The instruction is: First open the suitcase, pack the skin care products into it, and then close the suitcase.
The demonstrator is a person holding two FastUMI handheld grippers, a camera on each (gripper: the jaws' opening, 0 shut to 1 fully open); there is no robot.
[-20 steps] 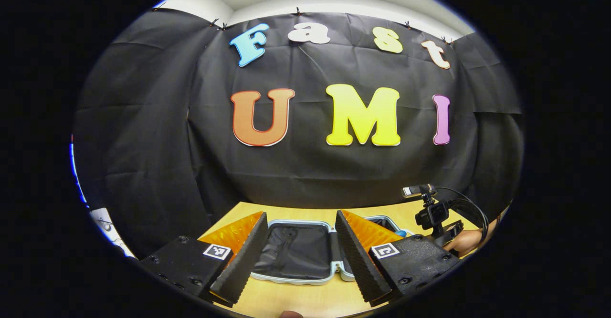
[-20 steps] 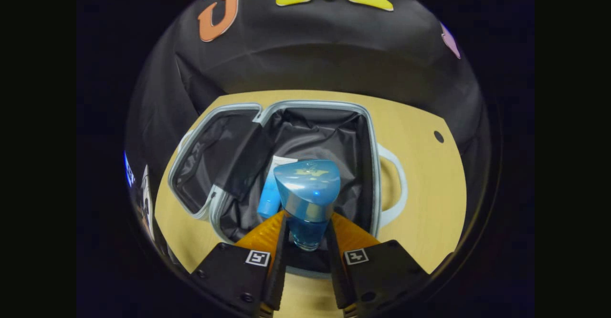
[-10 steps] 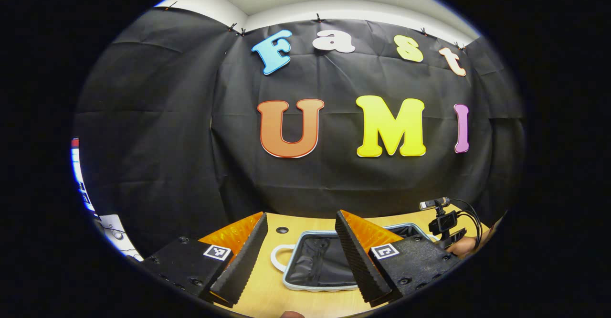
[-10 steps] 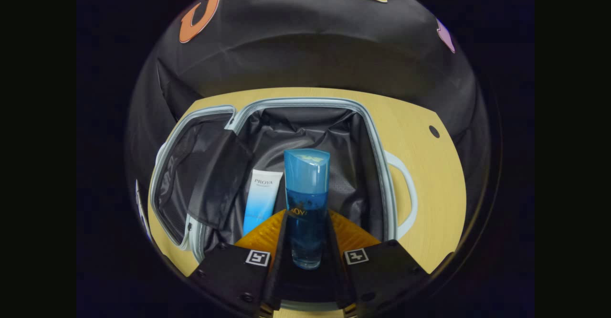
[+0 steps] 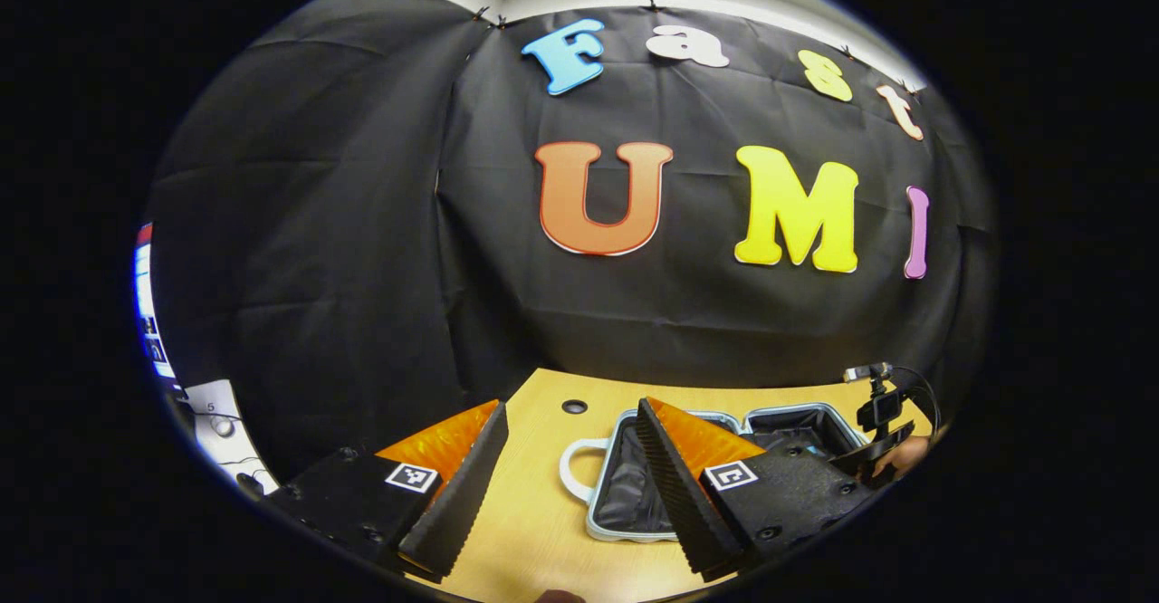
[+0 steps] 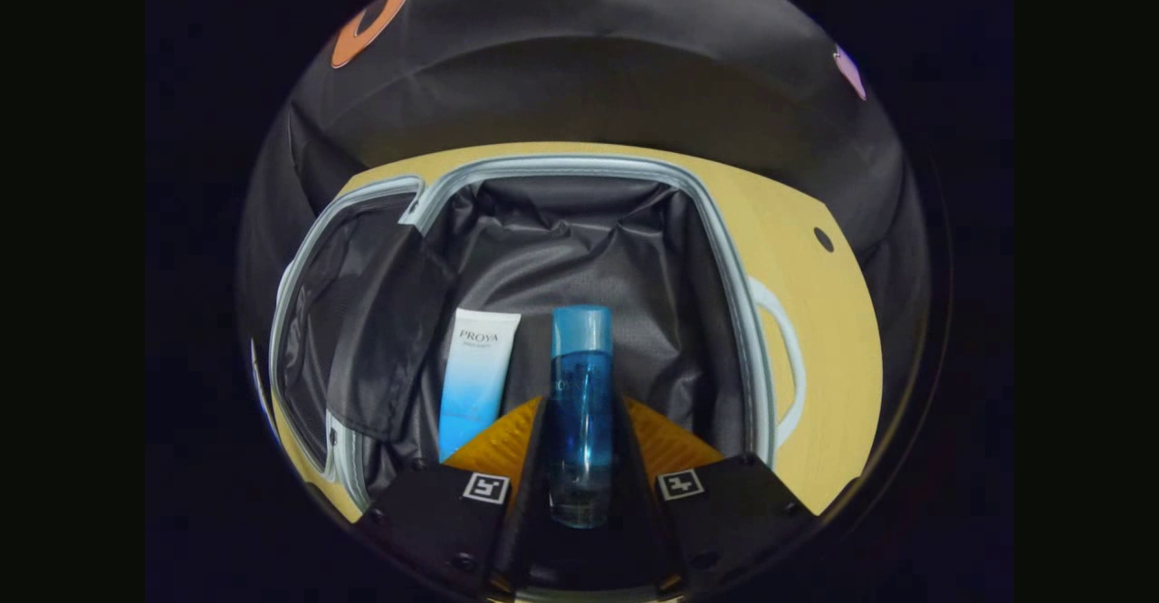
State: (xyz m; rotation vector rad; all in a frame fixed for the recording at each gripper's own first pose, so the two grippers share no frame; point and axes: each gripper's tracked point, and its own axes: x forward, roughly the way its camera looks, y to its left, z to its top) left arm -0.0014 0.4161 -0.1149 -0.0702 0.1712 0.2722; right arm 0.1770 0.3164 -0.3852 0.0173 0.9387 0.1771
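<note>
So the suitcase (image 6: 579, 168) is already lying open flat on the worktop (image 6: 833, 331), lid half flopped over to one side, which makes sense since the dark lined half needs to face up for loading. The right tool (image 6: 580, 445) has both fingers pressed on a blue bottle (image 6: 580, 395), holding it lengthwise and low over the lining, probably so it can be laid down flat instead of dropped. A white-and-blue tube (image 6: 474, 377) already lies in that same half, just beside the bottle and parallel to it, so the products look like they're being lined up in a row. The left tool (image 5: 570, 485) sits spread wide with nothing in it, hanging over bare worktop near the suitcase's handle side, likely just parked out of the way until closing time.
</note>
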